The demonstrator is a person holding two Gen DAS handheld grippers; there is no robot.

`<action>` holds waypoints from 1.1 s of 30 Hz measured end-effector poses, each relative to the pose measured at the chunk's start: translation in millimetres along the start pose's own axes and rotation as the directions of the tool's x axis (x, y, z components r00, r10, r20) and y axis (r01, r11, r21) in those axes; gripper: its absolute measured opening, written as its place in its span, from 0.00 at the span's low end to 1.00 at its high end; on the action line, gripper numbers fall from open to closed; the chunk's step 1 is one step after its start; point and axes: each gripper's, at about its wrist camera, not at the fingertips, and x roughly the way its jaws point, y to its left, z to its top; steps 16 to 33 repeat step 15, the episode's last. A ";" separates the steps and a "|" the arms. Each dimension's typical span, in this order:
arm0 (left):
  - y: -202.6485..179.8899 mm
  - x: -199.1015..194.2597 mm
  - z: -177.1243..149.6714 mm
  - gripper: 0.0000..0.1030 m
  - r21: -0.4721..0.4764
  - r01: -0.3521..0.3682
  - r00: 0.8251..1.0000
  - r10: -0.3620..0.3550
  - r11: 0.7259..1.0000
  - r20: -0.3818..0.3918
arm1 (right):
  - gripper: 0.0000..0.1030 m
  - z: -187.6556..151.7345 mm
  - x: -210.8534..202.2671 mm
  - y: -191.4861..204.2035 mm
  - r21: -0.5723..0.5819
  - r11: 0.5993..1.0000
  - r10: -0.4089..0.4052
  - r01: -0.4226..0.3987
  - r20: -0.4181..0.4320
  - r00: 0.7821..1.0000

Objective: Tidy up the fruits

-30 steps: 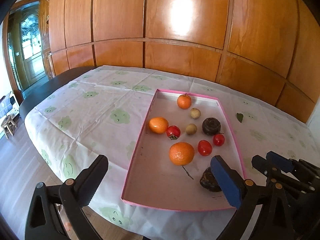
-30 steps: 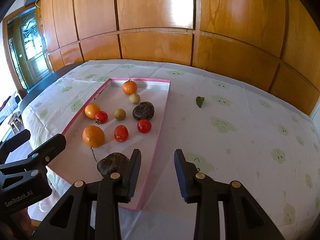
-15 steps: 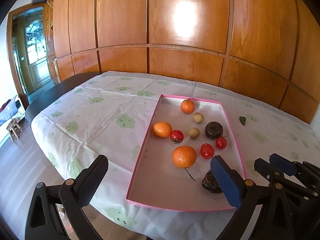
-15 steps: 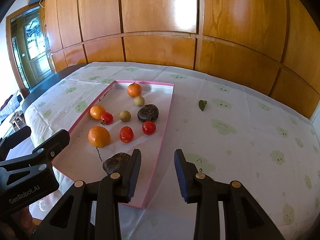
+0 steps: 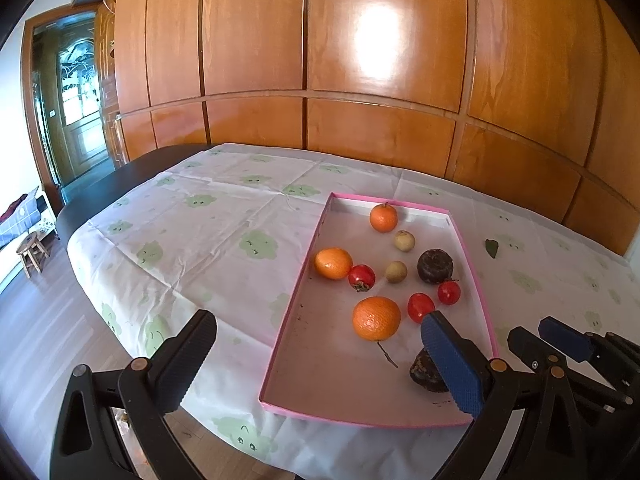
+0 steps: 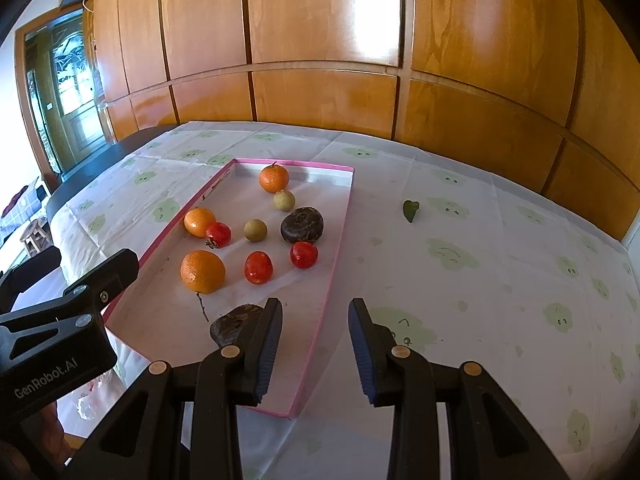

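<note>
A pink-rimmed tray (image 5: 332,360) (image 6: 236,196) lies on the table and holds all the fruit. In it are three oranges, the nearest (image 5: 376,318) (image 6: 203,271), three red fruits such as (image 5: 421,307) (image 6: 259,267), two small pale fruits (image 5: 396,271) (image 6: 255,230) and two dark brown ones (image 5: 435,266) (image 6: 302,224). My left gripper (image 5: 318,364) stands wide open before the tray's near end, empty. My right gripper (image 6: 316,350) is open with a narrow gap, straddling the tray's near right rim, nothing between its fingers. The near dark fruit (image 6: 236,322) lies just beyond its left finger.
A green leaf (image 6: 411,210) (image 5: 491,248) lies on the patterned tablecloth (image 6: 480,280) right of the tray. Wood panelling backs the table. A doorway and a small stool (image 5: 32,250) are at far left, beyond the table's left edge.
Both views have tilted slightly, so the tray sits a little lower in frame. No fruit has moved and both grippers keep the same opening.
</note>
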 end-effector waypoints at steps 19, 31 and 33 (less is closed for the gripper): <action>0.1 -4.0 0.1 1.00 0.012 -0.007 1.000 0.007 1.000 0.024 | 0.34 0.2 1.4 -2.9 -0.006 1.000 0.015 -0.015 -0.003 1.000; 0.1 -4.0 0.1 1.00 0.012 -0.007 1.000 0.007 1.000 0.024 | 0.34 0.2 1.4 -2.9 -0.006 1.000 0.015 -0.015 -0.003 1.000; 0.1 -4.0 0.1 1.00 0.012 -0.007 1.000 0.007 1.000 0.024 | 0.34 0.2 1.4 -2.9 -0.006 1.000 0.015 -0.015 -0.003 1.000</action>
